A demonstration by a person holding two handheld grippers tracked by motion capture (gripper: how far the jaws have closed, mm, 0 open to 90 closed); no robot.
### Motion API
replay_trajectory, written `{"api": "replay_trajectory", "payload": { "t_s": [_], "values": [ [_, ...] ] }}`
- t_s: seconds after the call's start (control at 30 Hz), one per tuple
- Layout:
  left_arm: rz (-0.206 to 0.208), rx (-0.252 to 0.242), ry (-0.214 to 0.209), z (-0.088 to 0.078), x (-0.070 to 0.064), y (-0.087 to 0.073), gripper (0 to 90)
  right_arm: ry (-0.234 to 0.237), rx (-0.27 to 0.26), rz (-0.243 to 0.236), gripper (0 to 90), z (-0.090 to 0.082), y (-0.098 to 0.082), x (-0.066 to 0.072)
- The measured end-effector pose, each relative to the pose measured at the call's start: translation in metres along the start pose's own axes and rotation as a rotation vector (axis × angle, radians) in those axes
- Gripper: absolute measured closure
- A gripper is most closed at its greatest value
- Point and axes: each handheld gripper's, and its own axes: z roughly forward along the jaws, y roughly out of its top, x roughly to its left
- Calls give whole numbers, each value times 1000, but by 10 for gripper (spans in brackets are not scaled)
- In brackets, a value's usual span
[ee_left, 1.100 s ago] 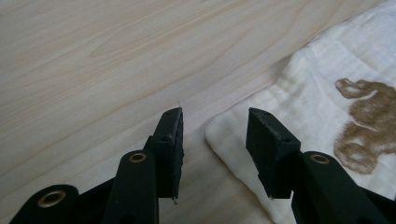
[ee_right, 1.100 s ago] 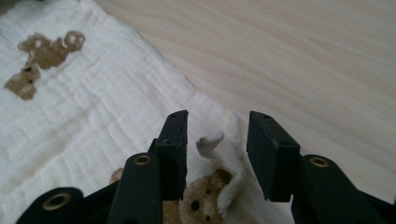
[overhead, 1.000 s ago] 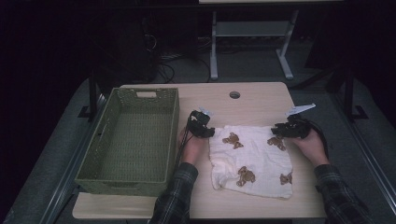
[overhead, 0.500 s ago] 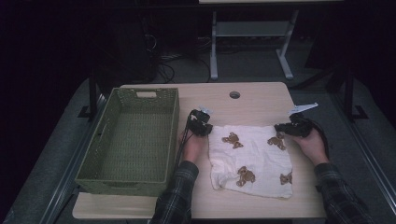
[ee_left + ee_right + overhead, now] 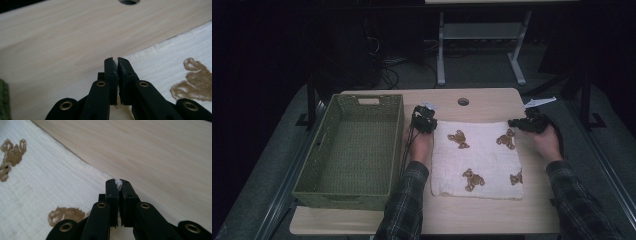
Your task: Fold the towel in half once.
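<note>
White muslin cloth with brown bear prints [image 5: 479, 157] at frame centre-right, left gripper [image 5: 430, 123] and right gripper [image 5: 515, 123] each clamped on 1 upper corner, jaws just closed, green woven basket [image 5: 349, 150] at left

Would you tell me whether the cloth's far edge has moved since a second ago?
Yes. The cloth has been pulled flatter, its far edge now nearer the table's hole.

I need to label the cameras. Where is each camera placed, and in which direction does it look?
High view: above the person's side, looking forward and down at the table, basket and cloth; both forearms show.
Left gripper view: on the left claw, shut on a cloth corner.
Right gripper view: on the right claw, shut on another corner.
All share the bear-print cloth.
</note>
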Motion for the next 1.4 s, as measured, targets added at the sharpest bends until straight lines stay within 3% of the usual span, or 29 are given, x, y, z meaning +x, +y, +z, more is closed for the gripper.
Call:
{"api": "replay_trajectory", "payload": {
  "t_s": [0.2, 0.43, 0.77, 1.03, 1.4],
  "values": [
    [6, -41, 19, -13, -1, 8, 862, 9, -51, 8, 866, -7, 17, -2],
    [14, -60, 12, -34, -6, 7, 867, 29, -90, 11, 868, -23, 14, 5],
    [67, -65, 21, -66, -18, -4, 867, 58, -120, -25, 869, -42, -6, 22],
    [52, -69, 1, -82, -29, -20, 867, 67, -133, -53, 869, -59, -20, 40],
    [75, -54, -26, -102, -45, -53, 867, 87, -141, -57, 869, -79, -57, 61]
  ]
}}
